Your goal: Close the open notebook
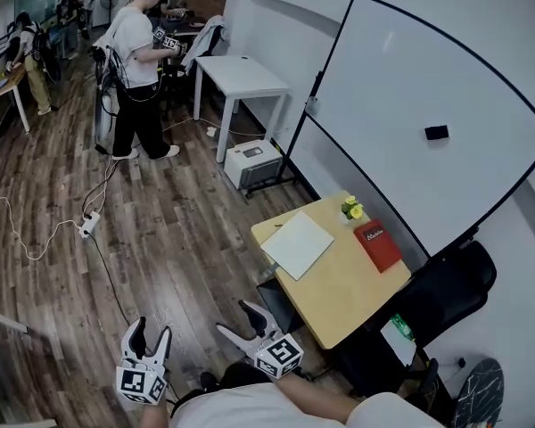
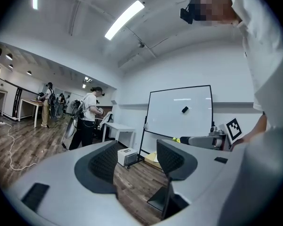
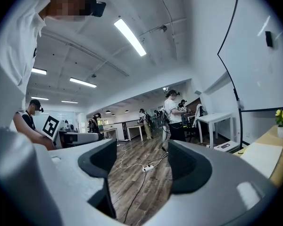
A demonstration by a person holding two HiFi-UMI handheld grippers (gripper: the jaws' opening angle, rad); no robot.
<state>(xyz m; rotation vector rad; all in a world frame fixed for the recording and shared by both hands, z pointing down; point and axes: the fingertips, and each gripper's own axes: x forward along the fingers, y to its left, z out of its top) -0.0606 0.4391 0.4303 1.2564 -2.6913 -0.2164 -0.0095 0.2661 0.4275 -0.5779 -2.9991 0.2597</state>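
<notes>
Left gripper and right gripper hang with jaws apart and empty, well apart from the open notebook lying flat by the near edge of the surface, so a hasty reach could shove it off rather than fold it.

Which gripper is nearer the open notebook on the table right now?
Right. The right gripper hangs over the floor just short of the table with the open notebook; the left gripper is farther off to its left.
</notes>
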